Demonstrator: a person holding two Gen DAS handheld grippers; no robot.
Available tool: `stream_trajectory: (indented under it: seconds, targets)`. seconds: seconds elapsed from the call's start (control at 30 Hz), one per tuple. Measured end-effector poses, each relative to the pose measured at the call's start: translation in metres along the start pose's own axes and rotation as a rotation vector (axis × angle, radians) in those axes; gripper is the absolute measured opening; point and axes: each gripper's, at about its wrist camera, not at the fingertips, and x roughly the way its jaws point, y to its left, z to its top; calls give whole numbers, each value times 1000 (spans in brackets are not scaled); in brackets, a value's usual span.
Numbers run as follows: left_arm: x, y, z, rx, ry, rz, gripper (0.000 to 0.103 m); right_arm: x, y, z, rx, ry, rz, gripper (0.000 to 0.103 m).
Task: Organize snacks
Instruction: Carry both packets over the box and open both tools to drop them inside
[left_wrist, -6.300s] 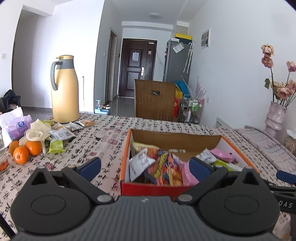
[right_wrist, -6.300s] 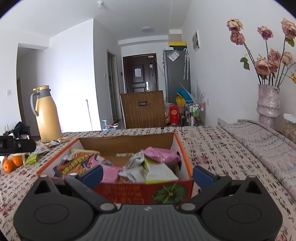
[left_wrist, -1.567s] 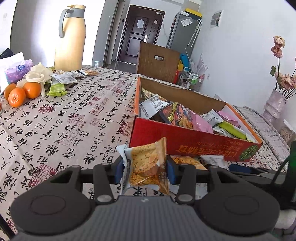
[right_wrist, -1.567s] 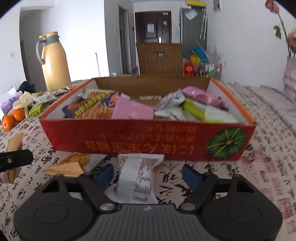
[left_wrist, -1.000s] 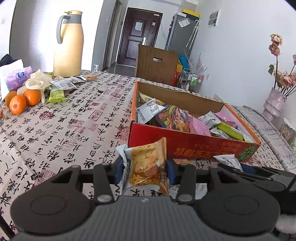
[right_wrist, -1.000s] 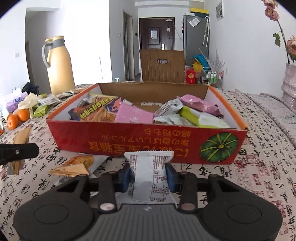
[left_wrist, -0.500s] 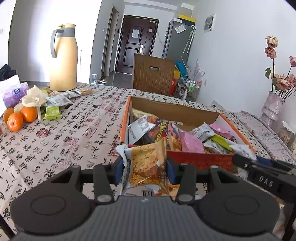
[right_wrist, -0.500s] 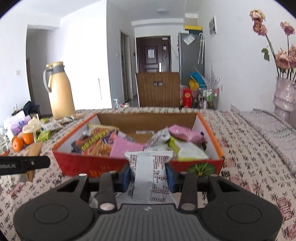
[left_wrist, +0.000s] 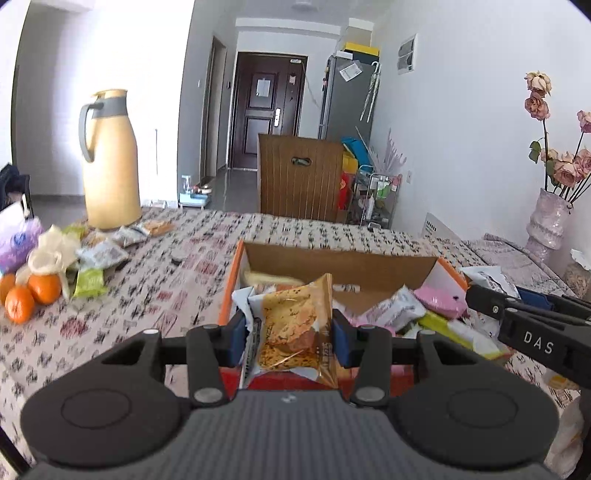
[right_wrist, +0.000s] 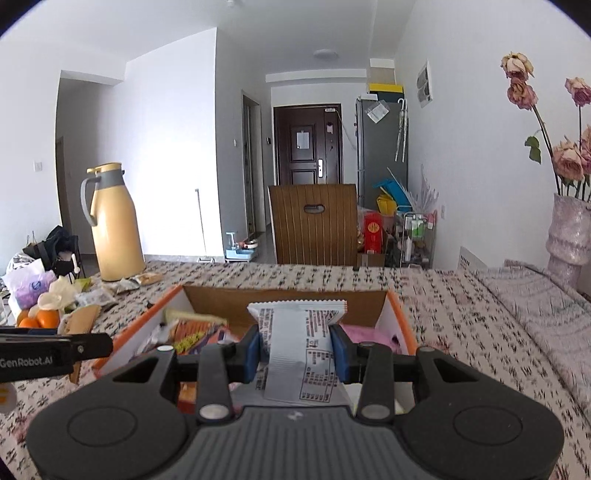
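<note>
We hold two pkts above snack box (left_wrist: 369, 264): left gripper (left_wrist: 290, 332) fingers clamp orange pkt (left_wrist: 291, 325), right gripper (right_wrist: 299, 349) white pkt (right_wrist: 299, 350). Box part-filled; more pkts left on bench (left_wrist: 166, 280) by flask (left_wrist: 109, 158).

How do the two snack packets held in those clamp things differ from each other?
The orange biscuit packet in the left gripper is glossy, with its food pictured on it; the white packet in the right gripper is plain, showing small printed text. The orange one looks plump, the white one flatter and narrower. Both stand upright, pinched by blue pads, above the red snack box.
</note>
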Motion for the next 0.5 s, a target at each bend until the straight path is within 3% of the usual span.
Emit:
stream_trajectory:
  seconds: [0.23,0.5]
  targets:
    - [23,-15,25,39,-38,18,47,23,-8,19,-1,-17,-3,38]
    - [57,-18,31,38,-36,28,47,56,-13,20,32,-15,-14,38]
